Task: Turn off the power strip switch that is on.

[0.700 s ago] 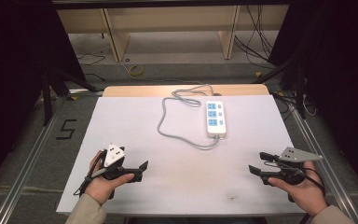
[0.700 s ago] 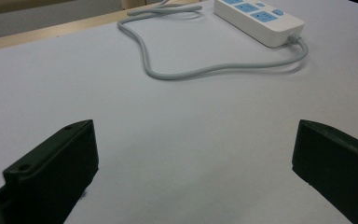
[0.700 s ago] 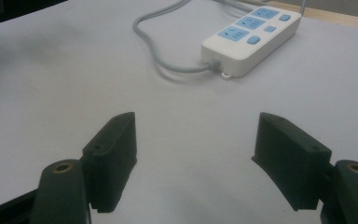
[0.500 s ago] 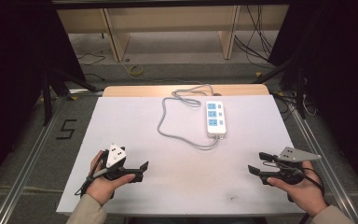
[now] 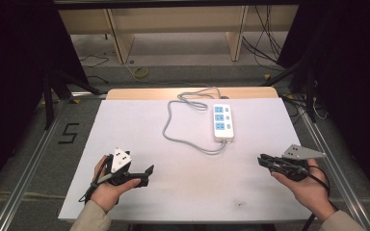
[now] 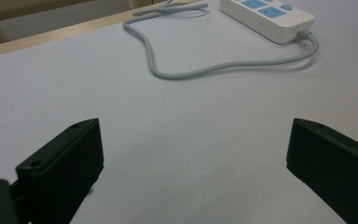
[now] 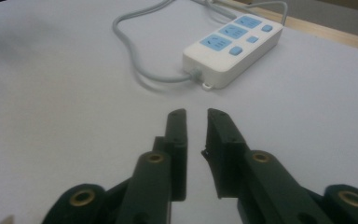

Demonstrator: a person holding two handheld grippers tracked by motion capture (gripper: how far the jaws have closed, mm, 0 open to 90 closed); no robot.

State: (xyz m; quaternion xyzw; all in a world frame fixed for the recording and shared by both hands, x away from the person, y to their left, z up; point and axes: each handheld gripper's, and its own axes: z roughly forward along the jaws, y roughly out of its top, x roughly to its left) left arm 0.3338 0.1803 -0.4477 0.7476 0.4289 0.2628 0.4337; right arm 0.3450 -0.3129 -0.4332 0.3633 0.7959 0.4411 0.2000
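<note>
**Both grippers idle at near edge, power strip untouched mid-table**

High view: the white power strip lay flat on the white table, towards the far side and a bit right of centre. It had three blue socket panels in a row w/ small blue buttons beside them; no brand or lettering was readable on it. Its grey cable looped off to the left and back towards the far edge. A dark "5" mark sat on the floor left of the table. The left gripper was held low over the near-left part of the table, the right gripper over the near-right; both were well apart from the strip.

Left gripper view: jaws stood wide apart w/ nothing but bare table between them. Strip and cable lay ahead, in the upper right.

Right gripper view: jaws were nearly together, a narrow gap left, nothing btwn them and nothing touched. Strip lay ahead and slightly right, cable end nearest the jaws. Socket markings were too small to read.
</note>
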